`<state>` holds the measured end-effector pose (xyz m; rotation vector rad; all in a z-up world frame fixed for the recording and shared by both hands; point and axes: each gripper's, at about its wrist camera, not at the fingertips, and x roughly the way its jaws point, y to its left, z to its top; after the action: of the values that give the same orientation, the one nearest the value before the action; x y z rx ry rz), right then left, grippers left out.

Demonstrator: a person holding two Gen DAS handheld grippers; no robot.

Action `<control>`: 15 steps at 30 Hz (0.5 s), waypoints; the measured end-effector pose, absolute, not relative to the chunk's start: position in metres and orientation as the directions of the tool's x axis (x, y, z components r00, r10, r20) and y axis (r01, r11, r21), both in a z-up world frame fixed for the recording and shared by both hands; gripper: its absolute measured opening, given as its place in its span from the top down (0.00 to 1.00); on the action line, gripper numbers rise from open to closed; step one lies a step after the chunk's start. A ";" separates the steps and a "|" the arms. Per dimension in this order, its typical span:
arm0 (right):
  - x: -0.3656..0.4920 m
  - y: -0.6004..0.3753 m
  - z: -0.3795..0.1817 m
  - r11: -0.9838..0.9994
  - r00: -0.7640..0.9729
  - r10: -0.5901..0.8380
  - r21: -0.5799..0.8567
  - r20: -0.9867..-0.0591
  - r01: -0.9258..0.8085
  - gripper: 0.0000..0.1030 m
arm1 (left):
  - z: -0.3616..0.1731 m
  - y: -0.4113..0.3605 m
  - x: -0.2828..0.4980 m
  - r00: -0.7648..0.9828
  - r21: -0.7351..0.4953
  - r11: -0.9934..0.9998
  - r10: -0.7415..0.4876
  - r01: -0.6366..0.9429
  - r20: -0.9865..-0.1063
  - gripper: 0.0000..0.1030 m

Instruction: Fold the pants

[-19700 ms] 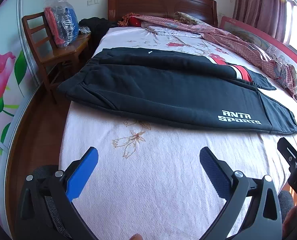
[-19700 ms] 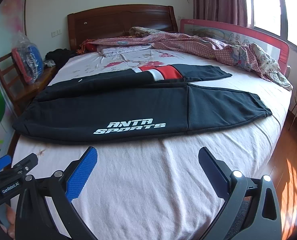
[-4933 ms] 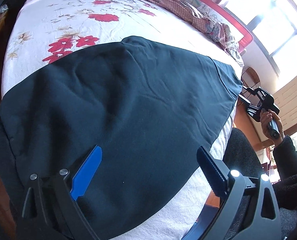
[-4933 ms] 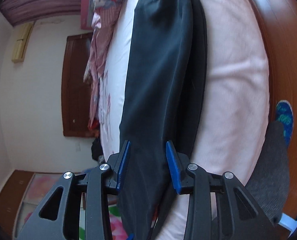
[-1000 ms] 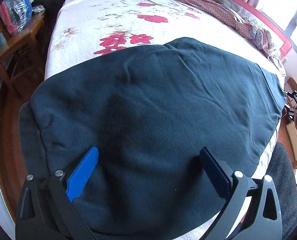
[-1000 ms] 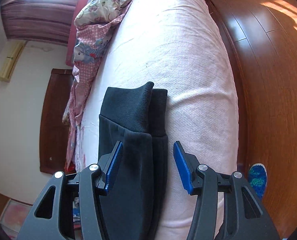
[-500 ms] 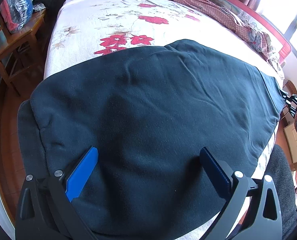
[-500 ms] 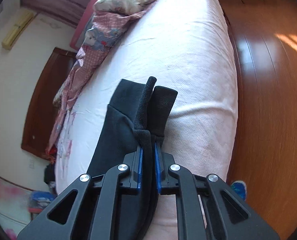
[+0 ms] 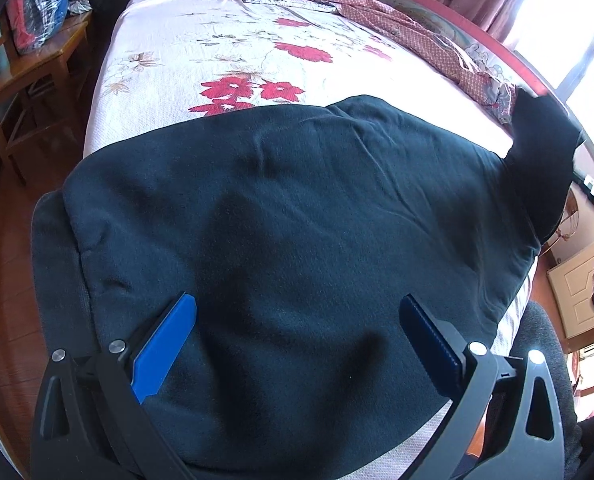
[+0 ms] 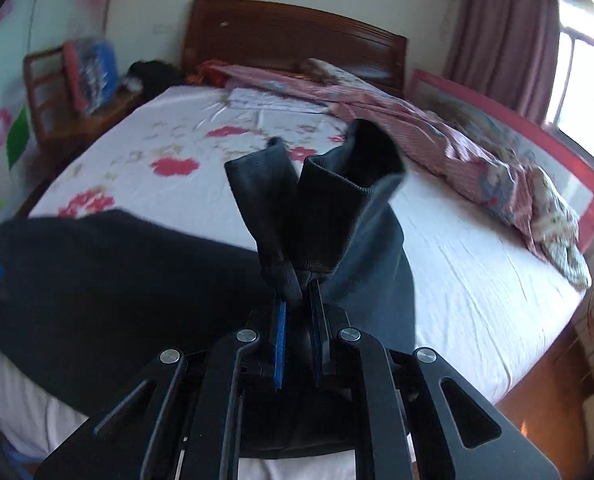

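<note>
The black pants (image 9: 297,232) lie folded lengthwise across the near end of the bed (image 9: 233,36). My left gripper (image 9: 297,320) is open and hovers just above the waist end, with nothing between its blue pads. My right gripper (image 10: 297,300) is shut on the ribbed leg cuffs (image 10: 313,208) and holds them lifted above the bed, the legs trailing down to the rest of the pants (image 10: 117,264). The raised cuff end also shows in the left wrist view (image 9: 545,152) at the far right.
A pink patterned quilt (image 10: 437,136) is bunched along the far and right sides of the bed. A wooden chair (image 9: 29,68) with a bagged bundle stands left of the bed. A red guard rail (image 10: 537,148) runs along the right side. Wooden floor lies on both sides.
My right gripper, shut on the cuffs, has lifted them off the bed and swung round to face the headboard. My left gripper has stayed open over the waist end.
</note>
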<state>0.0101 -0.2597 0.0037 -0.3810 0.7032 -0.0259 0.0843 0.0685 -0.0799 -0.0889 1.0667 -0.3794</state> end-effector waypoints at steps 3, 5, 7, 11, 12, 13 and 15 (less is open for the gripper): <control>0.000 -0.204 -0.066 0.807 0.712 -0.214 -0.531 -0.669 -0.257 0.91 | -0.080 0.070 0.084 0.426 -0.268 0.928 -0.359 0.260 -0.830 0.02; -0.012 -0.191 -0.099 0.707 0.721 -0.282 -0.645 -0.632 -0.289 0.91 | -0.080 0.071 0.083 0.427 -0.274 0.926 -0.366 0.261 -0.827 0.02; -0.017 -0.191 -0.094 0.695 0.736 -0.296 -0.666 -0.609 -0.271 0.91 | -0.079 0.072 0.082 0.430 -0.282 0.923 -0.373 0.263 -0.822 0.02; -0.023 -0.189 -0.048 0.745 0.766 -0.261 -0.627 -0.588 -0.227 0.91 | -0.080 0.072 0.082 0.432 -0.285 0.922 -0.375 0.260 -0.820 0.02; -0.023 -0.184 -0.050 0.721 0.756 -0.259 -0.641 -0.601 -0.263 0.91 | -0.080 0.072 0.082 0.432 -0.285 0.923 -0.375 0.260 -0.820 0.02; -0.024 -0.180 -0.056 0.706 0.758 -0.257 -0.652 -0.599 -0.275 0.91 | -0.080 0.072 0.082 0.433 -0.285 0.923 -0.375 0.259 -0.820 0.02; -0.021 -0.178 -0.086 0.690 0.666 -0.237 -0.605 -0.707 -0.397 0.72 | -0.080 0.072 0.083 0.431 -0.286 0.923 -0.374 0.258 -0.821 0.02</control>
<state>-0.0210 -0.1776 -0.0860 -0.8311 0.8626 0.1032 0.0830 0.0723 -0.0796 -0.1234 1.0539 -0.3951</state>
